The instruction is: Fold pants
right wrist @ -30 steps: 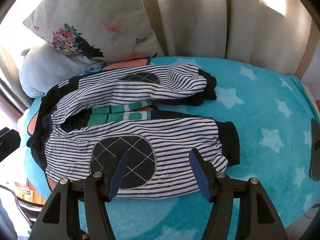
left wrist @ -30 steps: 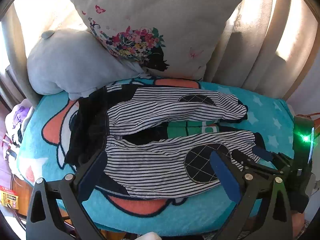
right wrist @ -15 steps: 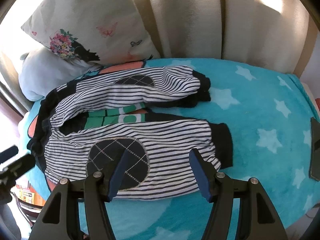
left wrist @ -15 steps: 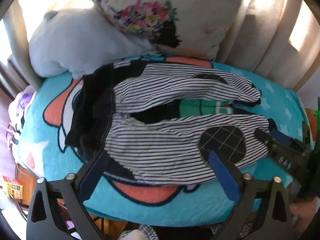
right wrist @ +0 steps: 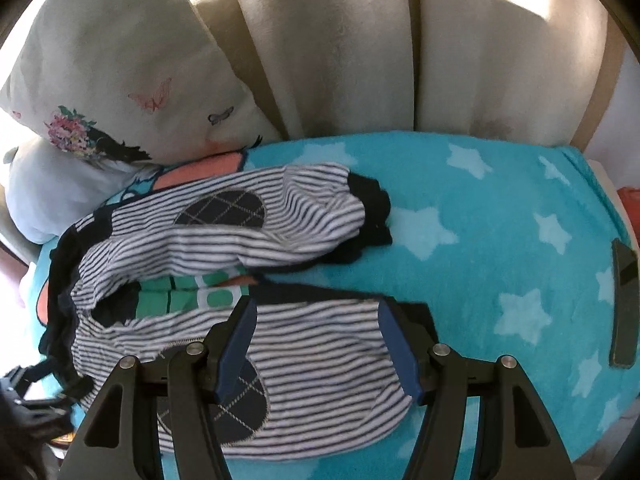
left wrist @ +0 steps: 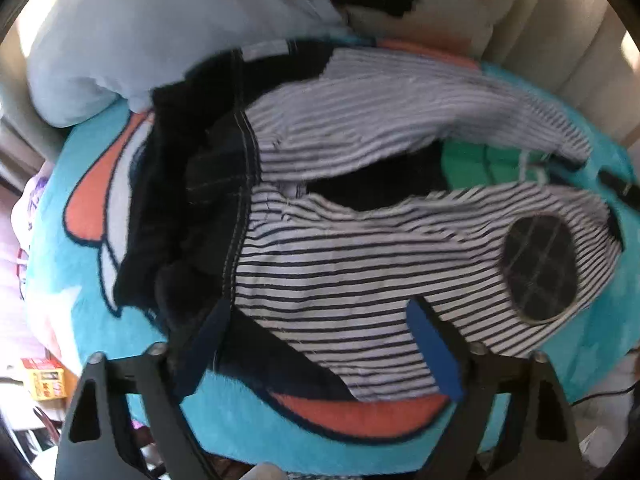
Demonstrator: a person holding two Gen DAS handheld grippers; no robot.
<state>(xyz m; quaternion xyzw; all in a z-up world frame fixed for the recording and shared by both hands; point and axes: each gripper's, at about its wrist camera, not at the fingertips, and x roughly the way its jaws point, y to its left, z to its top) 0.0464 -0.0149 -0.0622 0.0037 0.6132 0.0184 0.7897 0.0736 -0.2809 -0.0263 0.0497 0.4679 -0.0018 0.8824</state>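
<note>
The striped pants [left wrist: 360, 264] lie spread on the turquoise blanket [left wrist: 260, 412], black waistband at the left, both legs running right, each with a dark quilted knee patch [left wrist: 538, 268]. My left gripper [left wrist: 316, 320] is open and low over the near leg beside the waistband, empty. In the right wrist view the pants [right wrist: 304, 344] lie with the black cuffs at the right. My right gripper [right wrist: 316, 320] is open and straddles the near leg close to its cuff [right wrist: 420, 318]; whether the fingers touch the cloth is unclear.
A floral pillow [right wrist: 120, 92] and a pale blue plush cushion [left wrist: 140, 40] lean at the back left, with beige curtains [right wrist: 360, 48] behind. The bed edge runs along the front. A dark flat object [right wrist: 624, 304] lies at the right edge of the blanket.
Both grippers have moved forward and down onto the near leg, the left towards the waistband, the right towards the cuff. Both stay open.
</note>
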